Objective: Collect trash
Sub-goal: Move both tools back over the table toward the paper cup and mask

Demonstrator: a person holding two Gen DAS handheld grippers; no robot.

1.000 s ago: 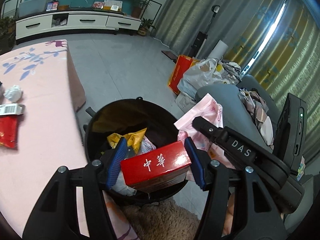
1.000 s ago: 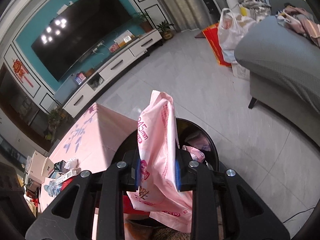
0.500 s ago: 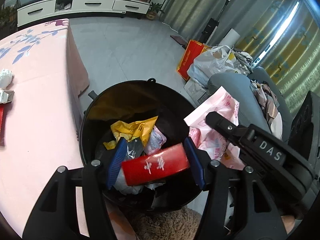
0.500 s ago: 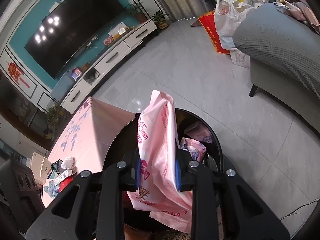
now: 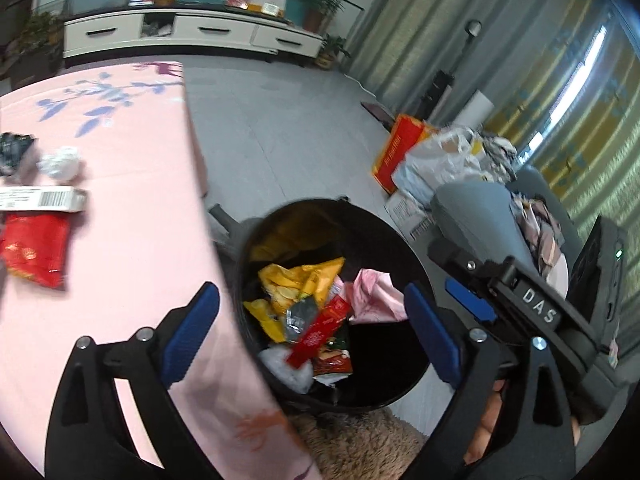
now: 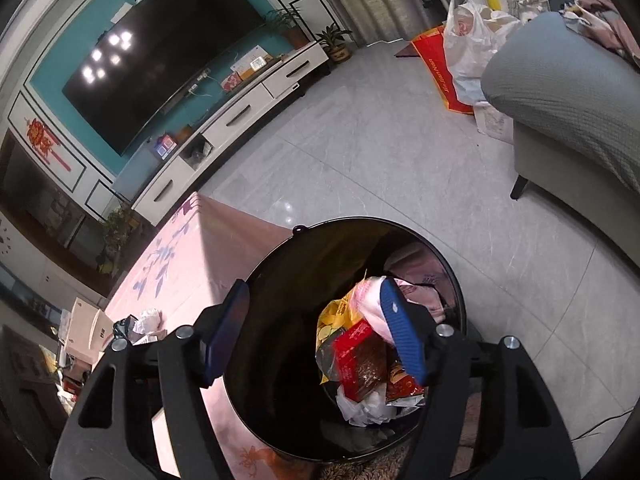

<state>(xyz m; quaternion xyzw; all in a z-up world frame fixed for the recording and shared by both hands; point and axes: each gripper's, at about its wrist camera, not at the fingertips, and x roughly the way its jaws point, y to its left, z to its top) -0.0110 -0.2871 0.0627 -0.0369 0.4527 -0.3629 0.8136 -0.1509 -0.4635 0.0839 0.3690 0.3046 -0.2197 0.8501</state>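
A black round bin (image 5: 316, 201) stands on the floor beside the pink table (image 5: 132, 240). Inside it lie a red box (image 5: 320, 336), a pink plastic bag (image 5: 372, 292) and yellow wrappers (image 5: 304, 280). My left gripper (image 5: 312, 332) hangs over the bin, its jaws opening wide with nothing pressed between them. My right gripper (image 6: 316, 332) is also above the bin (image 6: 360, 221), jaws opening and free of the pink bag (image 6: 370, 304) and the red box (image 6: 356, 360) below. On the table lie a red packet (image 5: 34, 248), a barcoded white box (image 5: 40, 200) and crumpled paper (image 5: 60, 164).
A grey sofa (image 6: 560, 92) stands to the right, with plastic bags (image 6: 468, 40) and a red carton on the floor beyond it. A white TV cabinet (image 6: 240, 108) lines the far wall. A fluffy brown rug (image 5: 360, 440) lies under the bin's near side.
Both grippers opened. The red box dropped from the left one and the pink bag from the right one, and both now lie in the bin. The left view swung toward the table.
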